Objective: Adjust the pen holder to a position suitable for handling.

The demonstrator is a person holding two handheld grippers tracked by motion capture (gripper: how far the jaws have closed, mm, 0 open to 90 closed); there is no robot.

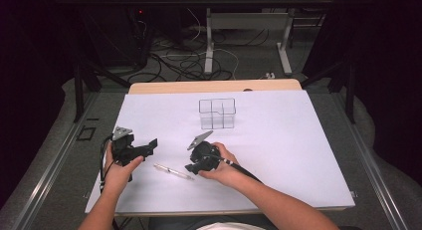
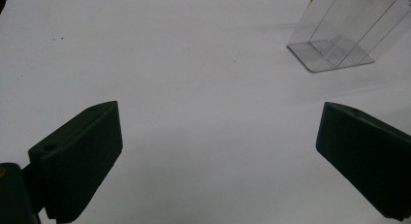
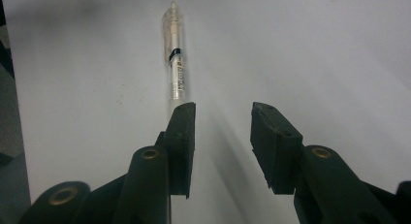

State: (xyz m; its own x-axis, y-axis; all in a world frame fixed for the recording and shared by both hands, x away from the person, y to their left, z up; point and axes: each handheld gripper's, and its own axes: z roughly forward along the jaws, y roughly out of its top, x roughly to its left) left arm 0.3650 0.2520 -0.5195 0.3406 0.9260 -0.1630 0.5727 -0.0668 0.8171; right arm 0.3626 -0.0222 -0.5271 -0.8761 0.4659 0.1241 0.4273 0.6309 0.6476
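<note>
**Right tongs over the pen, left tongs waiting wide**

My right tongs hang just above the near end of the clear pen, which lies flat on the white bench between my two hands. In the right gripper view the jaws stand partly apart with bare bench between them; the pen runs away from the tip of the left-hand jaw, and that jaw covers its near end, so I cannot tell whether the two touch. Nothing is gripped.

From the high view the pen is a thin pale streak, hard to make out against the white sheet, and my right hand hides most of the tongs it holds.

My left tongs are wide open and hold nothing, only plain bench between the jaws. Both jaws are cut off by the picture's lower edge. Beyond them stands the clear divided box, its top cropped away. In the high view that box sits farther back on the bench, well apart from the pen.
</note>
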